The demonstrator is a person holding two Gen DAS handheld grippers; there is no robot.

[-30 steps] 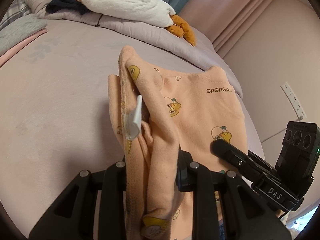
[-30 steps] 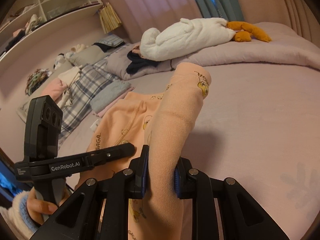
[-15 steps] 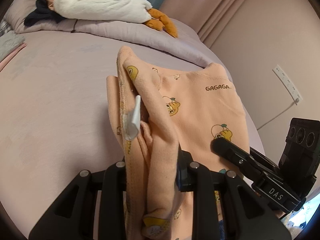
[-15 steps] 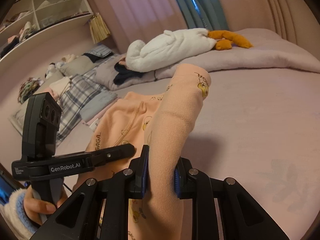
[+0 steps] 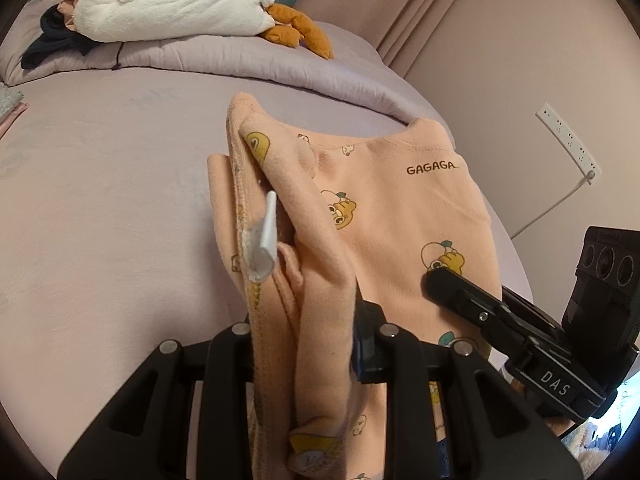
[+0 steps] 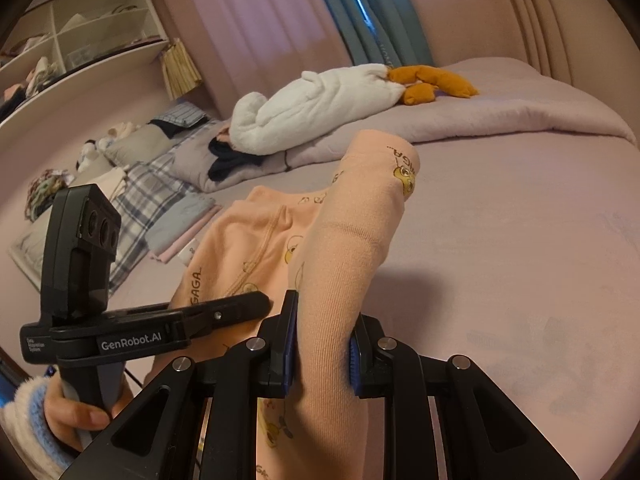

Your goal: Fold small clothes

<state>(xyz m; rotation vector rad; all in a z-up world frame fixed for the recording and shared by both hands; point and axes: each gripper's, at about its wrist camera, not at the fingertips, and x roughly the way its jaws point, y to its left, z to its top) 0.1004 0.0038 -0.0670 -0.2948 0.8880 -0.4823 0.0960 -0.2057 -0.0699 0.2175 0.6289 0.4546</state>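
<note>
Left wrist view. The left gripper (image 5: 304, 340) is clenched on a bunched edge of the peach garment (image 5: 400, 216), with a white care label (image 5: 264, 244) standing out of the seam just above the jaws. The garment hangs in the air between the two tools, over the right side of the bed (image 5: 100, 208) near its far edge; none of it is seen resting on the cover. Against the picture of a second ago, the plush goose (image 5: 172, 4) and rolled duvet (image 5: 240, 64) have slid rightward and down in frame, and the wall socket strip (image 5: 568, 140) has come further in. The grip itself looks unchanged. I judge the pair of hands to be carrying the piece sideways across the bed, not yet laying it down, so the fold proper is still to come.

Right wrist view. The right gripper (image 6: 322, 356) is clamped on a rolled sleeve or leg of the same garment, blue pads pressing both sides. The goose has likewise shifted in frame, which agrees with a carry.

Differences between views. Only the right view shows the person's hand (image 6: 76, 416) and fleecy cuff on the left handle, the shelving (image 6: 80, 36), and folded piles (image 6: 180, 224) by the bed's left edge. Only the left view shows the label and the socket strip.
</note>
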